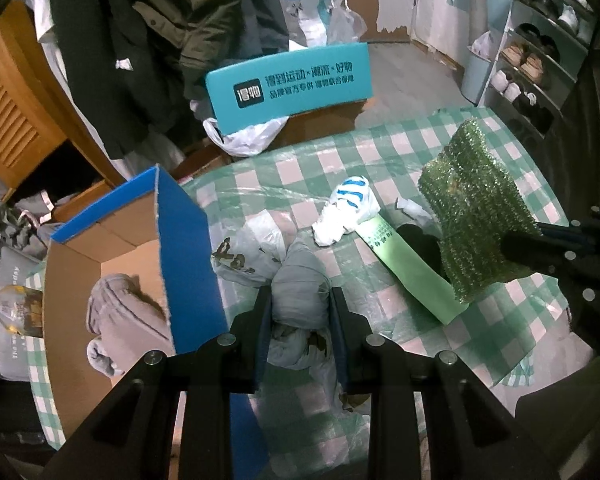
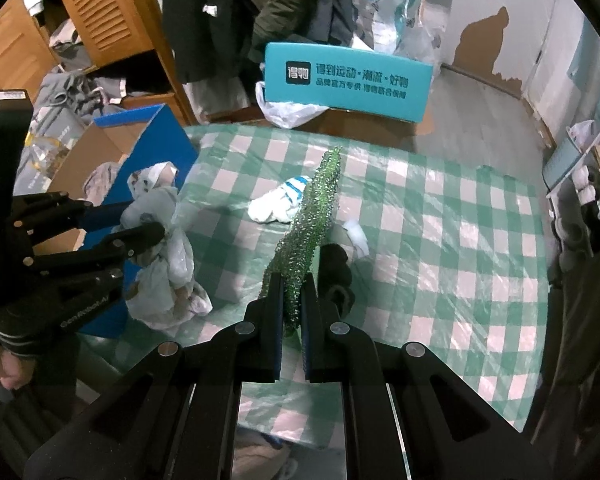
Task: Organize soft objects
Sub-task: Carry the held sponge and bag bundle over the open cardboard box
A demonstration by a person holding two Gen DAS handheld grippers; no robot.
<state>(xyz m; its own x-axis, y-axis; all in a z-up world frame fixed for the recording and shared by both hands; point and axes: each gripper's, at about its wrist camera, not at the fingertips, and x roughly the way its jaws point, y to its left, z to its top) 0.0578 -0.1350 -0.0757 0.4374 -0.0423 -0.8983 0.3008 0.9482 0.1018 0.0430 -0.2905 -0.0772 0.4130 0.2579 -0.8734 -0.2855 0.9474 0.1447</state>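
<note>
Both held: bag betw left hand-held gripper pads; sponge in right.

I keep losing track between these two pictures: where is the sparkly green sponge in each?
Left wrist view: green sponge at right, seen broadside, held above the table.
Right wrist view: centre, edge-on, rising from the near gripper.
Shared landmark: the teal box behind the table.

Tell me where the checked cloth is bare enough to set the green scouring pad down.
Bare cloth lies right of the scouring pad, toward the shoe rack, and at the far edge by the teal box. It is crowded leftward: white sock, black item, bag bundle, blue carton.
</note>
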